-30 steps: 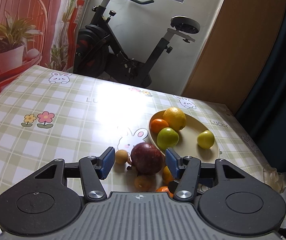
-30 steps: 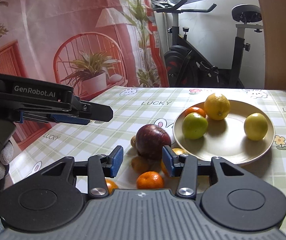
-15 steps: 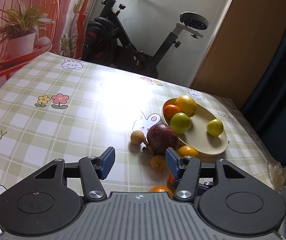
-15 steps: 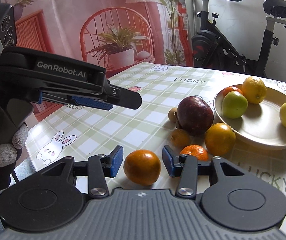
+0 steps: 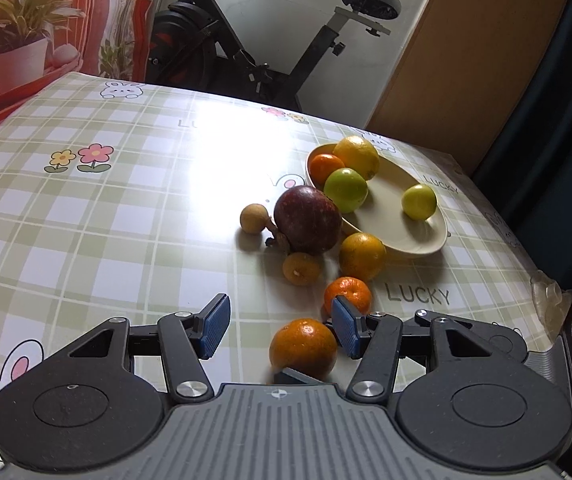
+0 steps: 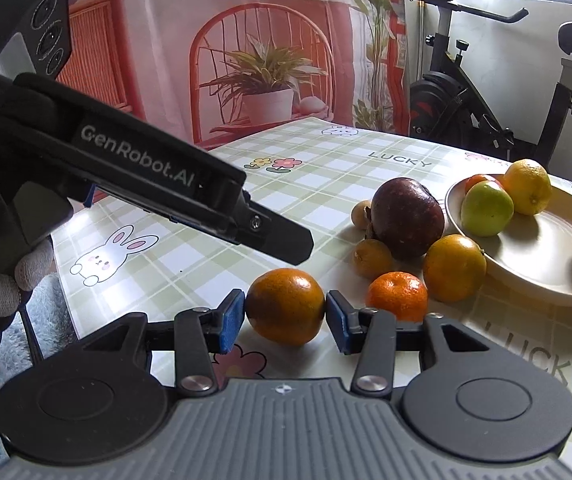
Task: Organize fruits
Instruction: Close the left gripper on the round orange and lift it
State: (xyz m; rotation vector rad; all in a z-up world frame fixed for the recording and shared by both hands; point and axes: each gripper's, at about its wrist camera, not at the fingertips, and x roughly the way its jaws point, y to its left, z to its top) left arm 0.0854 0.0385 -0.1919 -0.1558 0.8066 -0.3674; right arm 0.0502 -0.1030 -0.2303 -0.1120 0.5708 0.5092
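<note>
At the tabletop's (image 6: pixel 190 256) near edge, right gripper (image 6: pixel 284 315) now clamps the nearest orange (image 6: pixel 284 305), versus merely bracketing it 0.5 s ago; left gripper (image 5: pixel 278 326) hangs released; plate (image 6: pixel 533 276) transfer likely next.

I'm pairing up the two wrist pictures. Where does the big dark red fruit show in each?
Left wrist: dark red fruit just right of centre, against the plate's near-left rim.
Right wrist: dark red fruit right of centre, left of the plate.
Shared landmark: the plate.

So the plate (image 6: pixel 525 276) sits at my 2 o'clock with four fruits in it, apple (image 6: pixel 407 218) at 1, tangerine (image 6: pixel 284 306) between my right gripper's (image 6: pixel 284 316) pads.
</note>
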